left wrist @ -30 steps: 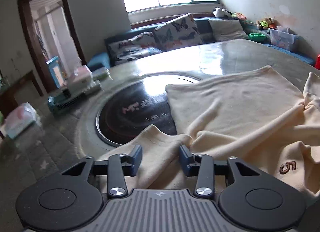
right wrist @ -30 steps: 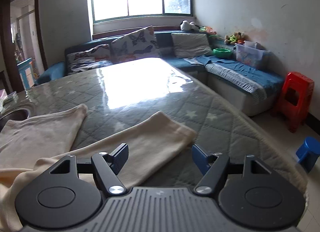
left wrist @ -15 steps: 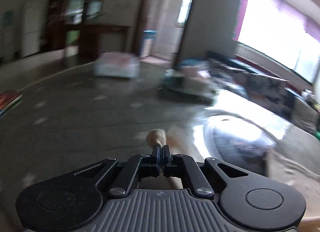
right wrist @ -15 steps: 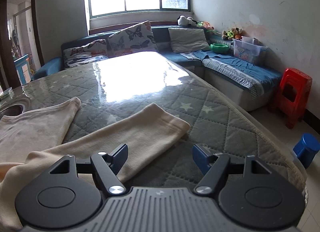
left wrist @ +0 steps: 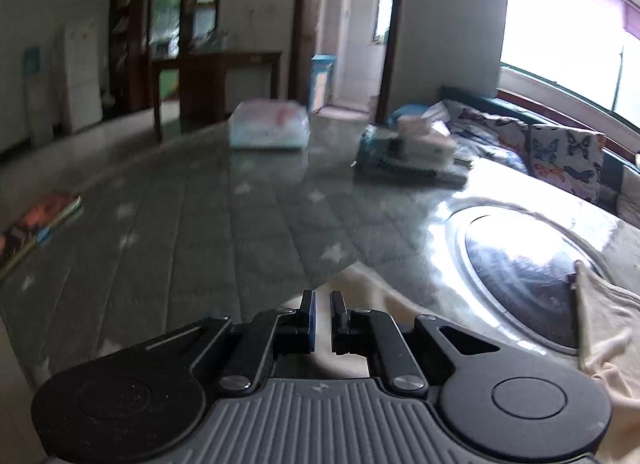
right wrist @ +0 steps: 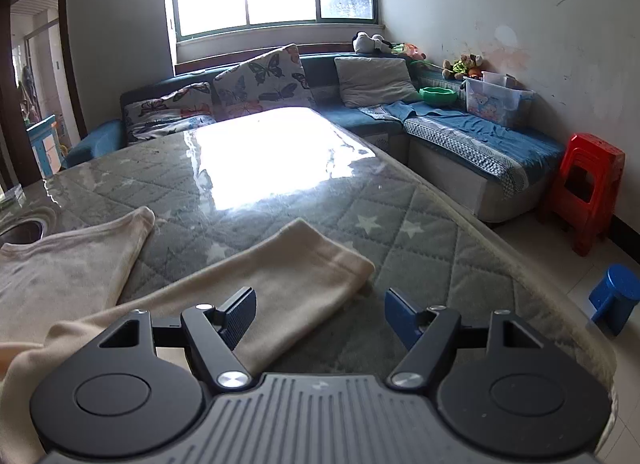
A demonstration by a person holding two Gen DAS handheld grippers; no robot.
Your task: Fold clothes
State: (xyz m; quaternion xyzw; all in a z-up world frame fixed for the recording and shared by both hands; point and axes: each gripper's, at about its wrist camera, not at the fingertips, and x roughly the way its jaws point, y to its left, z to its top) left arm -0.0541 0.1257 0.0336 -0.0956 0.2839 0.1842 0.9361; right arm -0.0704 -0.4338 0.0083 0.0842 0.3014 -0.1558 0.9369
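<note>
A cream garment lies spread on the quilted, glass-topped table. In the left wrist view its sleeve lies under my left gripper, whose jaws stand a narrow gap apart with nothing seen between them; more cream cloth lies at the right edge. In the right wrist view the other sleeve lies flat just ahead of my right gripper, which is wide open and empty above it. The garment's body lies to the left.
A round dark inset sits in the table. A white packet, stacked boxes and a book lie on it. A sofa, a red stool and a blue stool stand to the right.
My left gripper shut on the sleeve and swung it left. Now its jaws have parted slightly and the sleeve lies on the table. The right gripper has crept forward, still open.
</note>
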